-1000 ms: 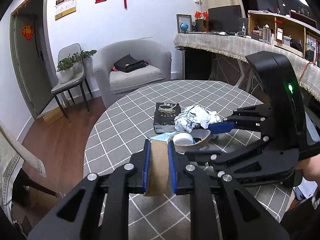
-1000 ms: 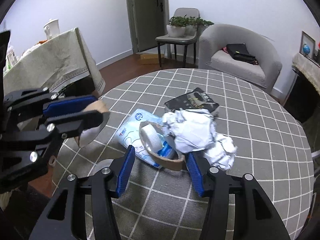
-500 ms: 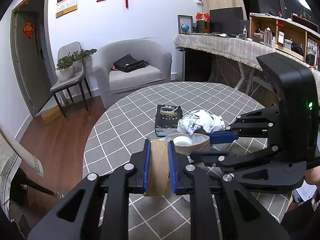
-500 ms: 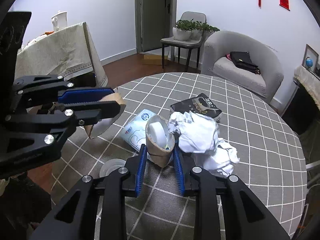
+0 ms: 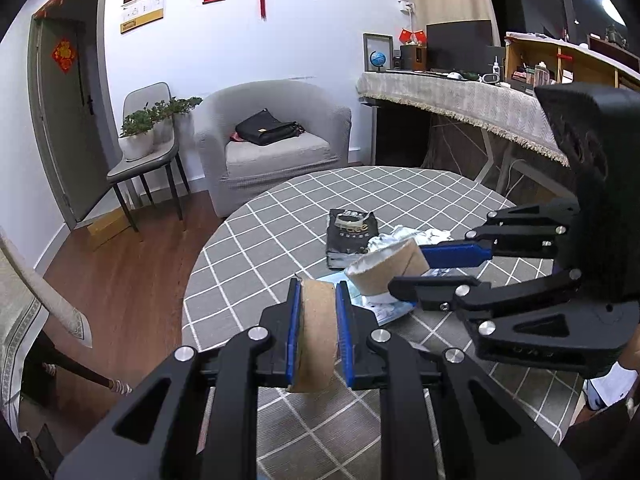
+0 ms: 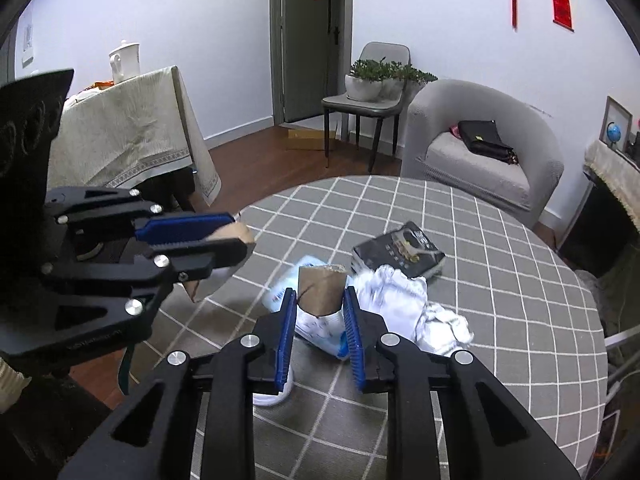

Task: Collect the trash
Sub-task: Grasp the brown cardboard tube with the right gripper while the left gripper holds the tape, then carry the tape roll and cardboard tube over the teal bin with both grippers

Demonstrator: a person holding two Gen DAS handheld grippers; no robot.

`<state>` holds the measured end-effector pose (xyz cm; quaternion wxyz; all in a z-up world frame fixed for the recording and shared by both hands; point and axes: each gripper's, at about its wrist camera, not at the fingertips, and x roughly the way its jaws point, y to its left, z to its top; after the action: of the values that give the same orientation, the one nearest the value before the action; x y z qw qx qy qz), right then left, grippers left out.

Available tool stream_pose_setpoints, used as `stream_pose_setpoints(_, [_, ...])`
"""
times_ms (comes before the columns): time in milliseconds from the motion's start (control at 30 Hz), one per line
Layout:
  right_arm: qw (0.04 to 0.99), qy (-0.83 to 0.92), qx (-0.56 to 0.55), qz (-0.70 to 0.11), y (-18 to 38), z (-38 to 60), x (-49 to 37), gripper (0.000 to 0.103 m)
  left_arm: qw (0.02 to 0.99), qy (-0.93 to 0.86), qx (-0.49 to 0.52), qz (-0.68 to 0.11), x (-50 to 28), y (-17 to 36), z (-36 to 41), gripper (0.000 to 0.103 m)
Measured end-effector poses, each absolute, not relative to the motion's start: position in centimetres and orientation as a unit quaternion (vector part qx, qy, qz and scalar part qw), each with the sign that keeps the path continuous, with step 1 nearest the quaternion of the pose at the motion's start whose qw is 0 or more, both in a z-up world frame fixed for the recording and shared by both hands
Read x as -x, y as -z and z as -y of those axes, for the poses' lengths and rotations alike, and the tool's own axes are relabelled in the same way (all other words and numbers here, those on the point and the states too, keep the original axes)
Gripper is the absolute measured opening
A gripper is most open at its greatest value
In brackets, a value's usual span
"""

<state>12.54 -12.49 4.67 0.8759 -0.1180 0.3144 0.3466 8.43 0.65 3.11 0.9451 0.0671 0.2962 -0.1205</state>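
Observation:
My left gripper (image 5: pixel 316 292) is shut on a flattened brown paper cup (image 5: pixel 316 332), held above the near edge of the round checked table (image 5: pixel 280 232). To its right, my right gripper (image 5: pixel 408 270) is shut on a squashed brown paper cup (image 5: pixel 390 266) with white inside. In the right wrist view that cup (image 6: pixel 322 288) sits pinched between the blue pads of the right gripper (image 6: pixel 320 300), just above a blue-white tissue pack (image 6: pixel 280 290). Crumpled white paper (image 6: pixel 400 296) and a black packet (image 6: pixel 400 250) lie beyond. The left gripper (image 6: pixel 236 236) hangs at the left.
A white lid (image 6: pixel 272 396) lies on the table under my right gripper. Behind the table stand a grey armchair (image 5: pixel 272 148) with a black bag and a chair (image 5: pixel 144 168) holding potted plants. A cloth-covered table (image 6: pixel 128 132) is at the left, a fringed counter (image 5: pixel 460 100) at the right.
My right gripper closed on the brown paper cup, squashing it, and lifted it a little off the tissue pack. The left gripper kept its hold and stayed put.

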Motion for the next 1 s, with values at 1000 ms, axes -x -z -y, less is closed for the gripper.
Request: stream_pose_setpoints(1000, [0.836,-0.442,0.096,-0.311,-5.0,0.3,-10.2,0.024,0.931,0.038,0.036,-0.361,-6.0,-0.6,-15.4,0.019])
